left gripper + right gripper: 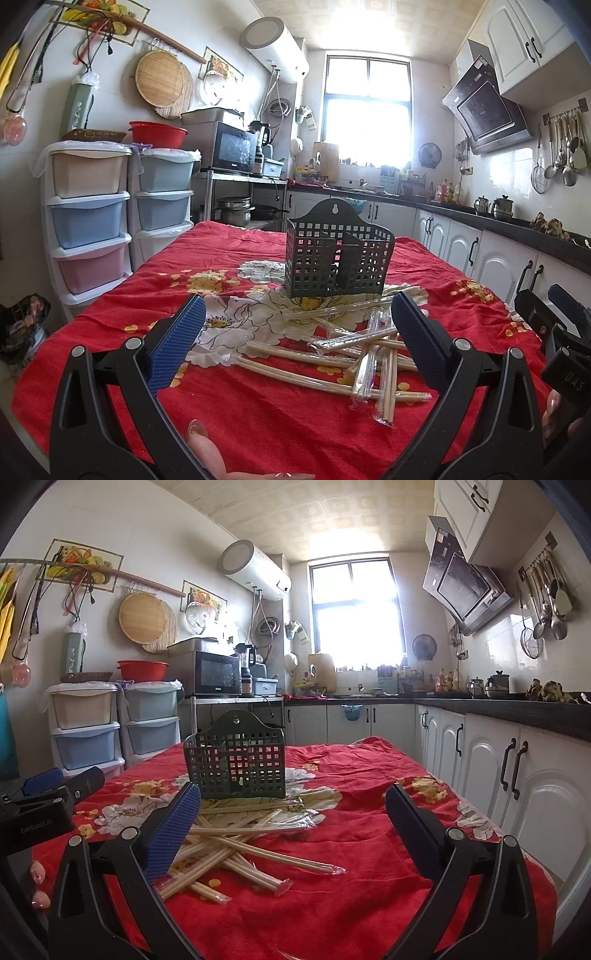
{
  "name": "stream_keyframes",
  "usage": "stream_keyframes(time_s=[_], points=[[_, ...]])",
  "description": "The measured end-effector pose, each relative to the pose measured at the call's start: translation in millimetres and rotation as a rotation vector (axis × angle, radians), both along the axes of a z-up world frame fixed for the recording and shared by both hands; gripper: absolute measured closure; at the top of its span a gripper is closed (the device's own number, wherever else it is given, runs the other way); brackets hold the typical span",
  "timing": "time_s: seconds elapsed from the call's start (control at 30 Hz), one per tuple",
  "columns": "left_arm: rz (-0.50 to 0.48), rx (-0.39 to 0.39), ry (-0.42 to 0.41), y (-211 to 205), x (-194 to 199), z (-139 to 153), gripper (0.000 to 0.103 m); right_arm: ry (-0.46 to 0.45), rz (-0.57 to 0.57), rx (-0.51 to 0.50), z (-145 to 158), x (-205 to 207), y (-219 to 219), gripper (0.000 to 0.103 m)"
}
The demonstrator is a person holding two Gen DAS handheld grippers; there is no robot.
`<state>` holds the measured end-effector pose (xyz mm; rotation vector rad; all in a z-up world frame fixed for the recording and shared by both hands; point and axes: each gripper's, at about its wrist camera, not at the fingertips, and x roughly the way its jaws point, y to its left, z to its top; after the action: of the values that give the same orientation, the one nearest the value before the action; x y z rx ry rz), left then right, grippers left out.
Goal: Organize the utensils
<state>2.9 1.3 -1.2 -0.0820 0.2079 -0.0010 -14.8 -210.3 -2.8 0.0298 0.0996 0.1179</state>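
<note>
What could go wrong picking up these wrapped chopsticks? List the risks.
1. The wrapped chopsticks lie crisscrossed in a pile, so a grasp may drag several out at once.
2. Their clear sleeves look slick; a pair might slip from the open right gripper.
3. The green slotted holder stands free on soft cloth; a nudge could tip it.

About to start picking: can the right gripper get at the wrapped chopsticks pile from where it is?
Probably yes. The right gripper is open, and the wrapped chopsticks lie loose on the red cloth just ahead, left of centre. Nothing covers them; the green holder stands behind.
</note>
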Motion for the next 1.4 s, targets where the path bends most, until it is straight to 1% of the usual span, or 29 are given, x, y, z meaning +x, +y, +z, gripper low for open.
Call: stream_keyframes(time_s=[0.53,0.73,0.9,1.0,1.07,1.17,1.27,1.4], points=[[0.002,-0.009,0.01,3,1,-5,0.01,0.009,0.006,0.001,-4,2,0,0.006],[0.021,-0.052,0.046,14,8,-8,0.01,0.029,0.038,-0.032,-4,6,6,0.006],[0.05,-0.1,0.107,31,17,-11,0.01,0.049,0.107,-0.111,-1,13,19,0.006],[0.045,-0.157,0.139,48,22,-14,0.01,0.055,0.149,-0.162,1,18,30,0.006],[0.053,-0.18,0.151,57,24,-15,0.01,0.055,0.186,-0.206,3,21,40,0.006],[0.073,-0.181,0.178,65,29,-15,0.01,0.061,0.235,-0.269,6,26,53,0.006],[0.095,-0.175,0.233,73,37,-16,0.01,0.077,0.293,-0.319,8,32,68,0.006],[0.109,-0.177,0.311,85,48,-17,0.01,0.093,0.341,-0.43,7,41,89,0.006]])
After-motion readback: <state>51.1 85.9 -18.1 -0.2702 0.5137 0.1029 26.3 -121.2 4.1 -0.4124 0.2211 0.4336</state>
